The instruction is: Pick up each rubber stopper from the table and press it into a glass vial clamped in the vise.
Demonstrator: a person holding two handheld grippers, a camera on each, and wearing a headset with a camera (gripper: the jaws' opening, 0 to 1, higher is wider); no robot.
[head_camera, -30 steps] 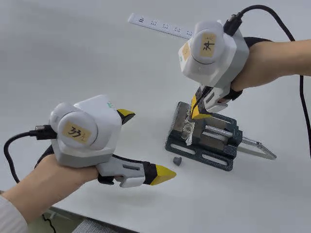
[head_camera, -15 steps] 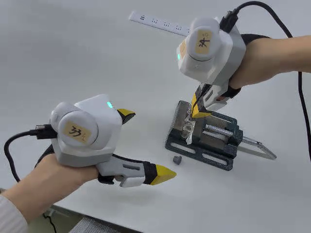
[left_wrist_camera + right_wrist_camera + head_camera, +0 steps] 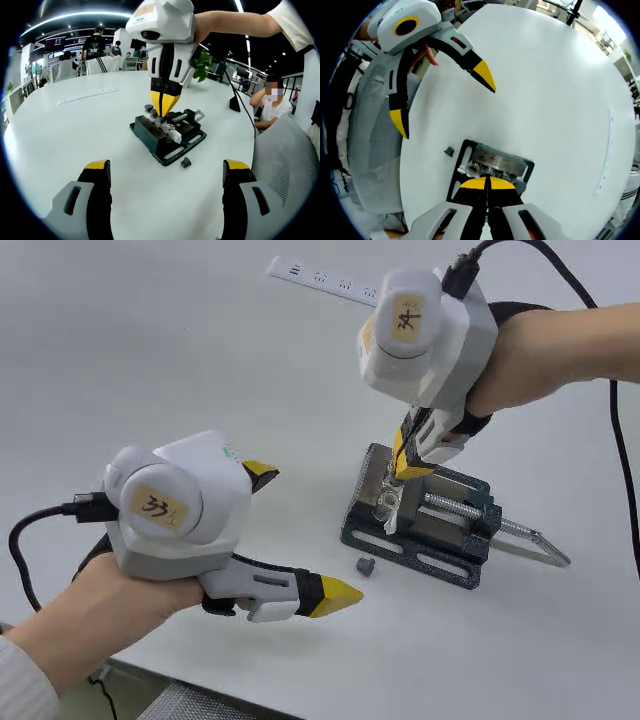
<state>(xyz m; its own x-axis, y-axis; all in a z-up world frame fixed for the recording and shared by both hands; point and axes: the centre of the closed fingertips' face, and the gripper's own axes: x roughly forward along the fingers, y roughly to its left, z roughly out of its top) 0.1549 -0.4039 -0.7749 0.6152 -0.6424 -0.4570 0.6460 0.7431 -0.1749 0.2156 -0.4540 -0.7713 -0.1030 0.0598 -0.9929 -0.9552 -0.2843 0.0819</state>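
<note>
Beside the vise (image 3: 440, 552), one stopper (image 3: 365, 566)

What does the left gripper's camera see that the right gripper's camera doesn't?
Left gripper view, not the right one: the right gripper seen from the front, its fingers together above the vise, plus a seated person and a plant behind. Right gripper view, not the left one: the left gripper seen from the front, fingers spread apart. Both: the vise, one loose stopper on the white table, and the power strip.
</note>
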